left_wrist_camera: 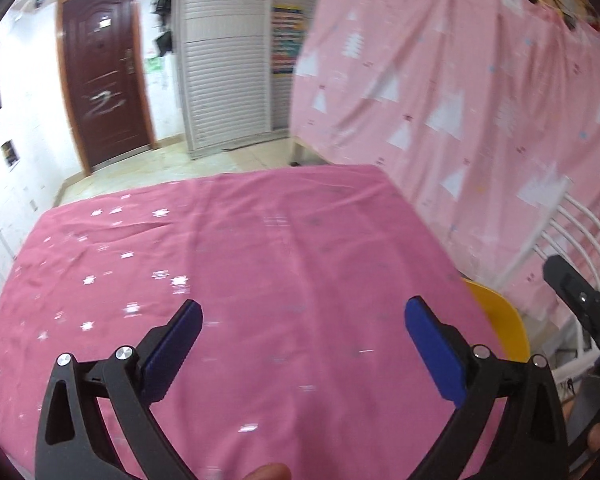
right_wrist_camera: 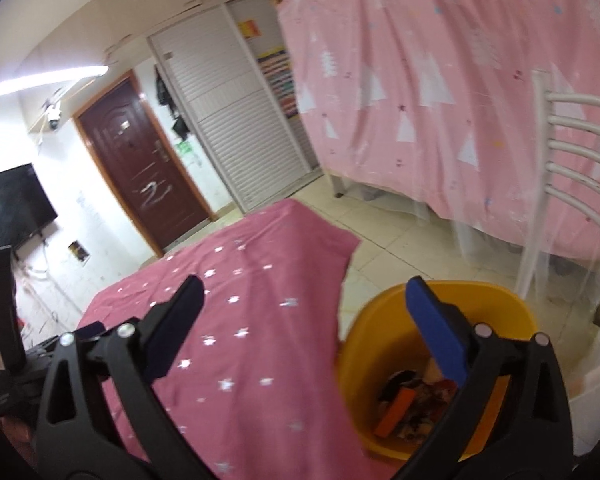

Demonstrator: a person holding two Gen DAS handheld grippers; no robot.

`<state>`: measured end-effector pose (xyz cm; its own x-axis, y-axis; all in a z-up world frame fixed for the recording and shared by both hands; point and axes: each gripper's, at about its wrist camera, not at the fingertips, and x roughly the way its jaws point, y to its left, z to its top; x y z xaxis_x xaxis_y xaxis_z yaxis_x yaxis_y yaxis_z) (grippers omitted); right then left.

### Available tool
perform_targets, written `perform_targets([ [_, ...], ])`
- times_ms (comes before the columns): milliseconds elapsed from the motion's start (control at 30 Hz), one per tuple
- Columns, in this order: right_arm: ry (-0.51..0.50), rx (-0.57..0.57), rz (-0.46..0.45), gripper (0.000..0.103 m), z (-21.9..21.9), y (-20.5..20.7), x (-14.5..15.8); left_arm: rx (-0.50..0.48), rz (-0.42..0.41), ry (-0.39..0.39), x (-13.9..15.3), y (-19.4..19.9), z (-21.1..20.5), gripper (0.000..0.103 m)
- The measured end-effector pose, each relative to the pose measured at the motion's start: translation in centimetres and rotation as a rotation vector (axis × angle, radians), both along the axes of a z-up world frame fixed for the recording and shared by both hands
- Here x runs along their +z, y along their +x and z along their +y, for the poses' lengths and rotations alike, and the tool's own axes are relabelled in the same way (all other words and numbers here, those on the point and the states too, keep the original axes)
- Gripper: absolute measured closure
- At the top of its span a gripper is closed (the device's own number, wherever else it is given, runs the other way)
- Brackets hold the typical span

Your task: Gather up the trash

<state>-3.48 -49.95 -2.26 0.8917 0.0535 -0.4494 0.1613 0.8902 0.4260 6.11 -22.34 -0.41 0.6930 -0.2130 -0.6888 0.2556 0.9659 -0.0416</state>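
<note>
Left gripper (left_wrist_camera: 302, 322) jaws wide apart, nothing between — over wrinkled pink star-print cloth (left_wrist_camera: 240, 280). Right gripper (right_wrist_camera: 304, 300) likewise spread, empty. Round yellow plastic bin (right_wrist_camera: 380, 340) beside the cloth's edge holds crumpled trash (right_wrist_camera: 412, 404).

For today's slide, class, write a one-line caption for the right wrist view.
Open right tool above a yellow bin holding trash, beside the star-print pink tablecloth.

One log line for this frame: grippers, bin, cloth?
left gripper: open, empty | right gripper: open, empty | bin: holds trash | cloth: no trash seen
</note>
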Motion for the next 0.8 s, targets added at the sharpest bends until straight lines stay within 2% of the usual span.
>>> perform_targets([
  [267,-0.033,0.112,-0.052,0.006,5.5,1.7,1.1,0.134,-0.059,0.019,0.7,0.6,7.2,0.009],
  [433,-0.108,0.224,-0.082,0.006,10.2,2.6,2.1,0.179,-0.07,0.04,0.4,0.2,11.9,0.009],
  [567,-0.109,0.3,-0.074,0.006,13.0,3.5,2.3,0.211,-0.08,0.037,0.5,0.3,14.9,0.009],
  [800,-0.14,0.349,-0.049,0.006,16.3,4.4,2.0,0.257,-0.085,0.009,0.1,0.8,19.3,0.009],
])
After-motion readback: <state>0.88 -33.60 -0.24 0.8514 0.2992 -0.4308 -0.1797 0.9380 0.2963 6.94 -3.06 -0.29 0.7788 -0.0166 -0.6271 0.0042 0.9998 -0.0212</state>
